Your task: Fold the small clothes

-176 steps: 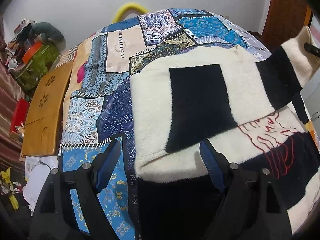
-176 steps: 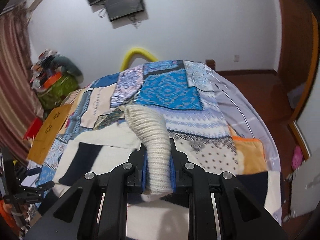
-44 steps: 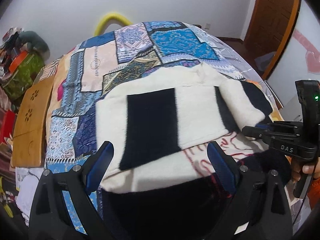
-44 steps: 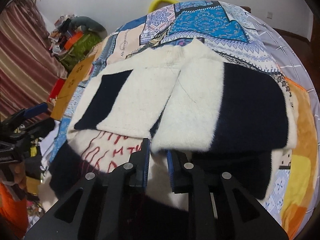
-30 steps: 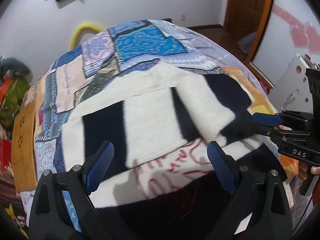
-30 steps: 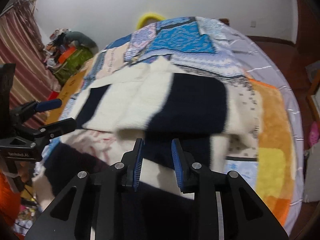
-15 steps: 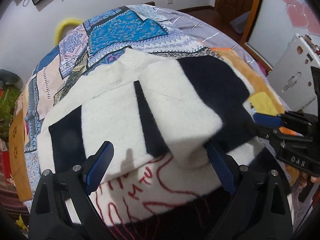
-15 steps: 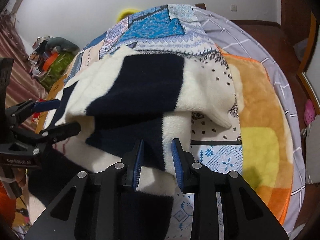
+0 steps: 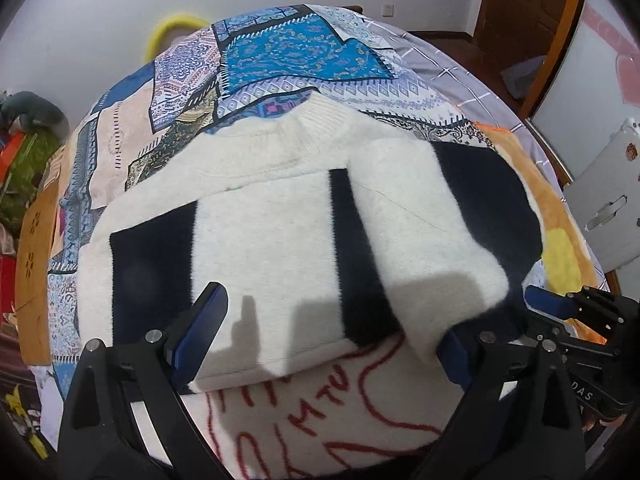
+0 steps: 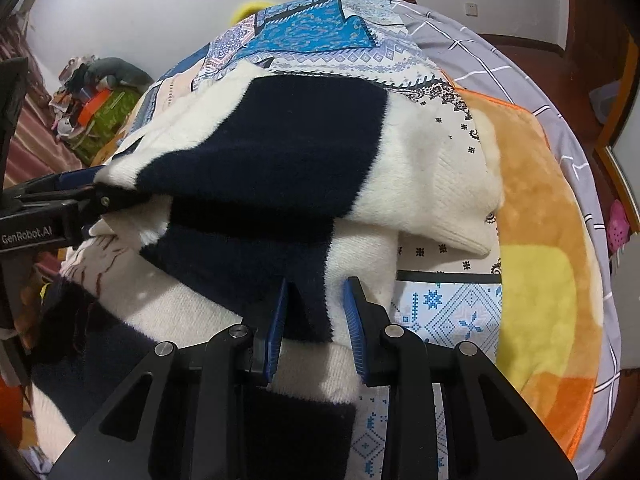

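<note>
A cream and navy sweater (image 9: 276, 216) lies spread on a bed covered with a patchwork blanket (image 9: 296, 48), filling the middle of the left wrist view, its ribbed collar toward the upper centre of the frame. One sleeve (image 9: 436, 236), cream with a broad navy band, is folded across the body and runs from the upper middle down to the lower right. Red line stitching on cream fabric shows along the bottom centre. The left claw (image 9: 332, 336) stands wide open over the sweater's lower part, one blue pad at the lower left and the other at the lower right beside the sleeve's end, nothing pinched between them. At the right edge of that view the right claw's black frame pokes in from the side. In the right wrist view the folded sleeve (image 10: 304, 148) crosses the upper middle, with its ribbed cuff (image 10: 456, 216) at the right, above an orange and yellow blanket (image 10: 536, 264). The right claw (image 10: 316, 316) sits at the bottom centre, its blue pads narrowly apart with the sweater's navy and cream edge between them; whether they actually press on the fabric I cannot tell. The left claw's black arm enters from the left edge, reaching the sleeve's end.
</note>
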`<state>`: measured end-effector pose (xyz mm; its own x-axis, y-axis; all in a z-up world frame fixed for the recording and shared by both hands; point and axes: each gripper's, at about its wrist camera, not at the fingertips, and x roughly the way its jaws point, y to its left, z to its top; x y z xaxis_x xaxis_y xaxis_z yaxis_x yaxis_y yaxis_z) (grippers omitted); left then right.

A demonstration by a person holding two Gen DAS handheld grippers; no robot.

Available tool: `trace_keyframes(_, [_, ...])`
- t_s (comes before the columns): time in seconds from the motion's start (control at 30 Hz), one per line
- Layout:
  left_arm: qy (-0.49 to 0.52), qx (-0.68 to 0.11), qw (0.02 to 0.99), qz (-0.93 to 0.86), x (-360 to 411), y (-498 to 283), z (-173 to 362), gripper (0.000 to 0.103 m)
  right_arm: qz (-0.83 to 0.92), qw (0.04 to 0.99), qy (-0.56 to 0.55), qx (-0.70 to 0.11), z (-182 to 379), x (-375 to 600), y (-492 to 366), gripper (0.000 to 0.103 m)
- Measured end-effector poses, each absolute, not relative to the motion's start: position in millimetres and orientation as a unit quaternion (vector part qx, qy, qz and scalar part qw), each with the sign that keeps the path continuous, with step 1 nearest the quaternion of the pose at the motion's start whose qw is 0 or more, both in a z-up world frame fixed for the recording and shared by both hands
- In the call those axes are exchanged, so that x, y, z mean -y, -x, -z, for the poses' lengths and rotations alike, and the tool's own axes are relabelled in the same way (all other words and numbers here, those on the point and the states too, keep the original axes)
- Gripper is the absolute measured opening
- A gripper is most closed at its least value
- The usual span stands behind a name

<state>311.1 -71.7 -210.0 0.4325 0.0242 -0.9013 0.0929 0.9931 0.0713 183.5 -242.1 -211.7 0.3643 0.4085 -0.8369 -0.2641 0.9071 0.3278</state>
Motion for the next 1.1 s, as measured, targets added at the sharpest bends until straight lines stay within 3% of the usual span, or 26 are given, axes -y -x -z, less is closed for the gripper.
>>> trace_keyframes(0.6, [0.015,-0.498,0.867,-0.02,15.3,-294.3,185.3,0.095,-0.206,0.827,-0.047,-0.521,208.6,228.3,-186.0,0.028])
trace_keyframes(1.1, [0.073,-0.499,0.849,-0.159,-111.7,-267.6,196.6,0.095,-0.195,0.827,-0.039,-0.525,208.5,227.2,-186.3,0.028])
